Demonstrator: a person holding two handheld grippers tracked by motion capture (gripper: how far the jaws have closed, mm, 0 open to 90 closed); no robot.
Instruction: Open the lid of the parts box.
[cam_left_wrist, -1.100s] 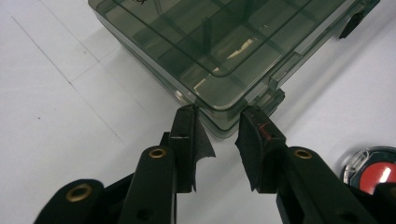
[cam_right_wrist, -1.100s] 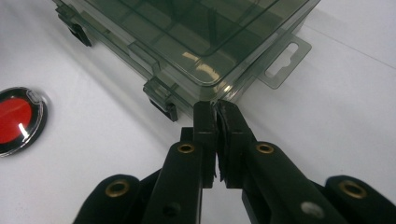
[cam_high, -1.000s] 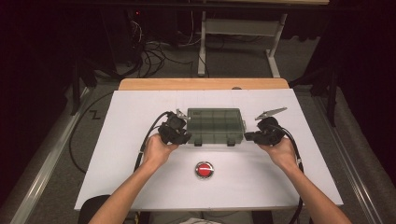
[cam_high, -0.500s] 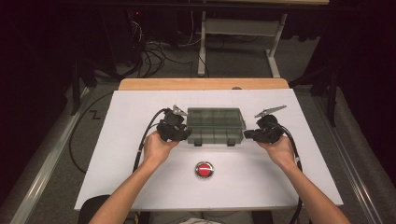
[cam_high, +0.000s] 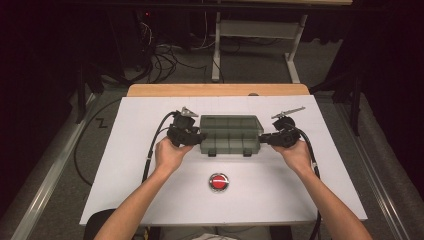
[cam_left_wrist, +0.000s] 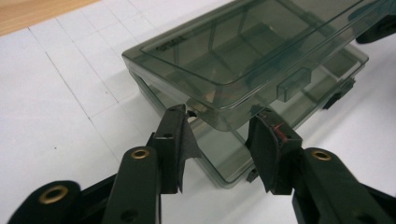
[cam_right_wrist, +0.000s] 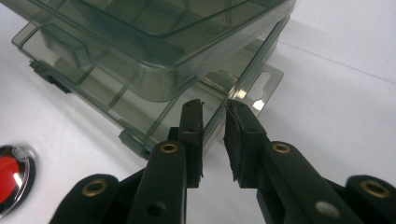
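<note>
A dim room with dark equipment, loose cables on a grey floor and the legs of another bench lies behind the white surface (cam_high: 125, 165), which has a wooden strip along its far edge. A smoky, see-through compartment box (cam_high: 230, 134) sits at the middle of the surface, its long axis running left to right across the person's front, its two latches facing the person. Its lid is lifted a little off the base, as both gripper views show.

The left gripper (cam_high: 196, 138) is at the box's left end. In the left gripper view its jaws stand apart, released, one on each side of the near left corner of the box (cam_left_wrist: 243, 60), their tips just at the lid's edge. The right gripper (cam_high: 264, 139) is at the box's right end. In the right gripper view its jaws are nearly closed, with a thin edge of the box's base (cam_right_wrist: 154, 51) between them beside the hang tab; whether they actually pinch it cannot be told.

A round red button (cam_high: 218, 181) lies on the surface nearer the person, well apart from the box.
</note>
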